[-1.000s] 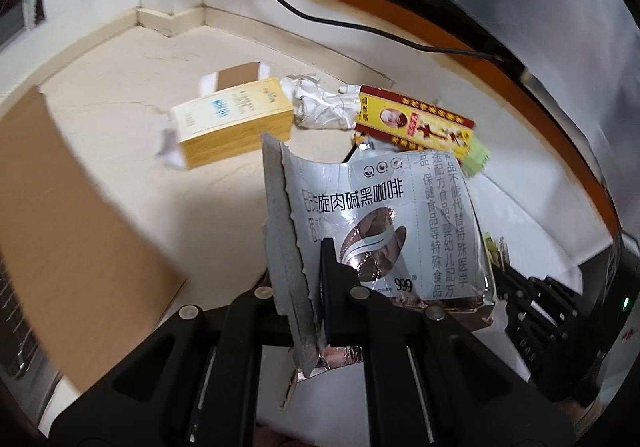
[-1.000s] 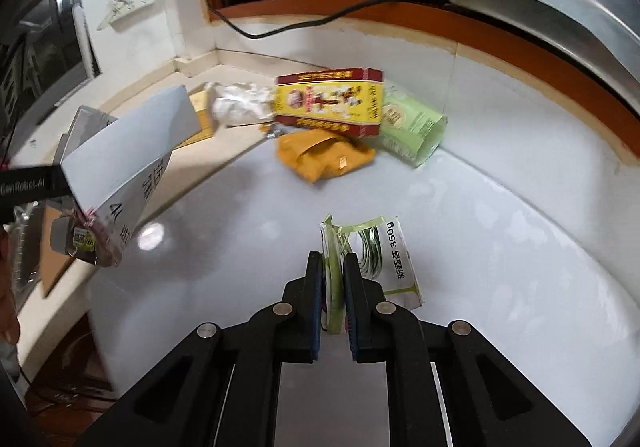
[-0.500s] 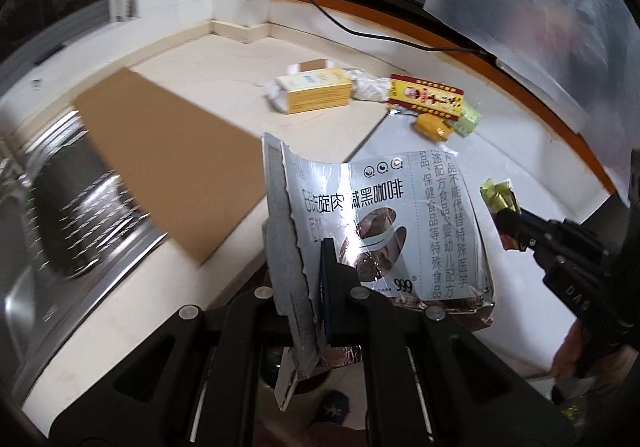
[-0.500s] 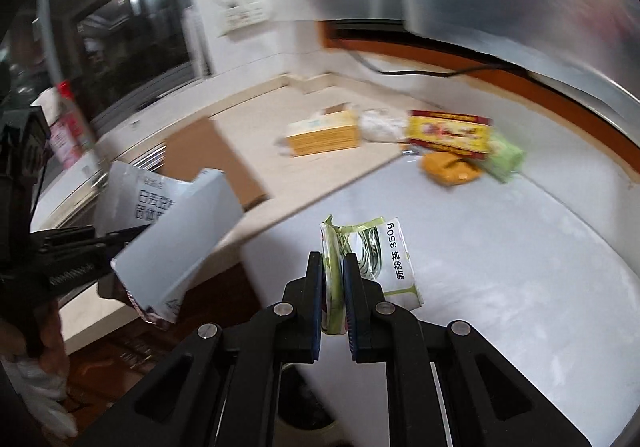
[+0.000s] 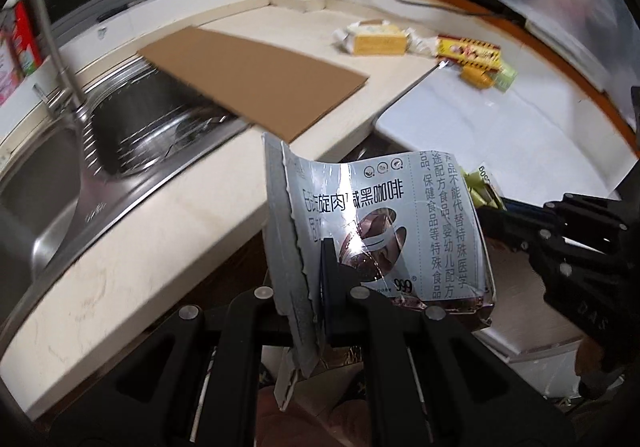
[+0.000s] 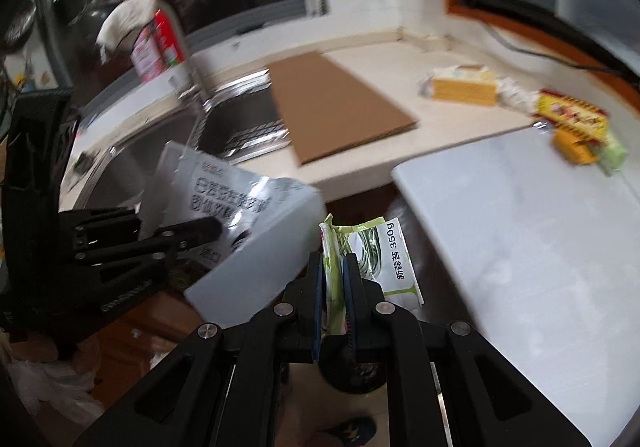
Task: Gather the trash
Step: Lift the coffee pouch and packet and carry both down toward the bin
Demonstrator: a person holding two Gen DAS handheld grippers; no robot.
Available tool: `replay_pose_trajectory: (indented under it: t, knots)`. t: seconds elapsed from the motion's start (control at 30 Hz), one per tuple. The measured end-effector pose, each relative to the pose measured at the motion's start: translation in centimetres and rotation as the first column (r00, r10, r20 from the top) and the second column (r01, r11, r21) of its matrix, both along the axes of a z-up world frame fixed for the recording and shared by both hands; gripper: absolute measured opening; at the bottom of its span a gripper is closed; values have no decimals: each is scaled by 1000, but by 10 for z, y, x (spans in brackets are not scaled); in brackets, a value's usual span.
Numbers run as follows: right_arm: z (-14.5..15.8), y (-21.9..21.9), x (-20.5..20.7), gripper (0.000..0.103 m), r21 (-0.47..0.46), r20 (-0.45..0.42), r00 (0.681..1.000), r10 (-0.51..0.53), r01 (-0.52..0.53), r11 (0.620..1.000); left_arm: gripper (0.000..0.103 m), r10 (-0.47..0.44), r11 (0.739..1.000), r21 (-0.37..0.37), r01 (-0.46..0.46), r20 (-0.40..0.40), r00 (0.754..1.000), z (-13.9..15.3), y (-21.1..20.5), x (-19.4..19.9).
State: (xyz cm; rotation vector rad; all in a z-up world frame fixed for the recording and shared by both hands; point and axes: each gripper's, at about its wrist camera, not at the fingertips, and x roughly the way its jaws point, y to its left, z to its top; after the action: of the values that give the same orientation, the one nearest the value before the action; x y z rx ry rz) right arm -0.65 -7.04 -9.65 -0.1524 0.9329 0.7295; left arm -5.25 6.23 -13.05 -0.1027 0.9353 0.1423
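A: This is a kitchen. The pale desk (image 5: pixel 192 231) bends round a corner. There is a steel sink (image 5: pixel 132 135) with a tap (image 5: pixel 56 47), and a flat brown card (image 5: pixel 256 79) lies partly over the sink.

B: What are the two hands holding?

A: The left gripper (image 5: pixel 316 287) has its jaws shut on a torn silver pouch (image 5: pixel 384 231). The right gripper (image 6: pixel 334 287) has its jaws shut on a green packet (image 6: pixel 372 251). Both pieces of trash are up in the air, past the front edge of the desk.

B: So what is the job right now?

A: I think it is carrying them to a bin. I cannot see a bin for sure. There is something dark and round (image 6: pixel 352 371) low under the right gripper, but it is too blurry to tell.

B: How do you do that well?

A: Keep both jaws tight till each piece hangs over the bin. The pouch is big and floppy, so keep it clear of the other gripper. Then let go of one at a time.

B: How much trash is left?

A: In the far corner I count one tissue box (image 5: pixel 380 41), one white crumpled wrap (image 6: pixel 516 91), one red and yellow box (image 5: pixel 468 51), one orange packet (image 5: pixel 476 77) and one light green packet (image 5: pixel 506 77). That makes five there, and two held. There is also one white board (image 6: pixel 532 247), one card, one sink and one tap.
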Motion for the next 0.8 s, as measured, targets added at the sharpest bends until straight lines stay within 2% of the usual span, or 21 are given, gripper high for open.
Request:
replay_pose_trajectory:
  t: [0.2,0.43,0.57,0.73,0.8]
  knots:
    - [-27,22,-17,9,-32,-11,999,40,-40,999,5,39,999,10,-38,-31,999,-27,10,-16]
    - [-72,30,-9,9,-79,-39,999,25,-28,996,5,16,999,28,-15,-43,999,-66,10,-15]
    - [-112,27,-3,9,-95,-77,997,-14,7,995,5,-2,1000,16,3,-68,998,-100,9,-9]
    - [-174,27,-3,10,-140,-129,990,-48,30,990,5,-24,1000,-10,22,-134,991,-158,7,2]
    - [-198,27,-4,9,-155,-143,988,-59,36,987,5,-41,999,4,42,-163,986,-182,4,8]
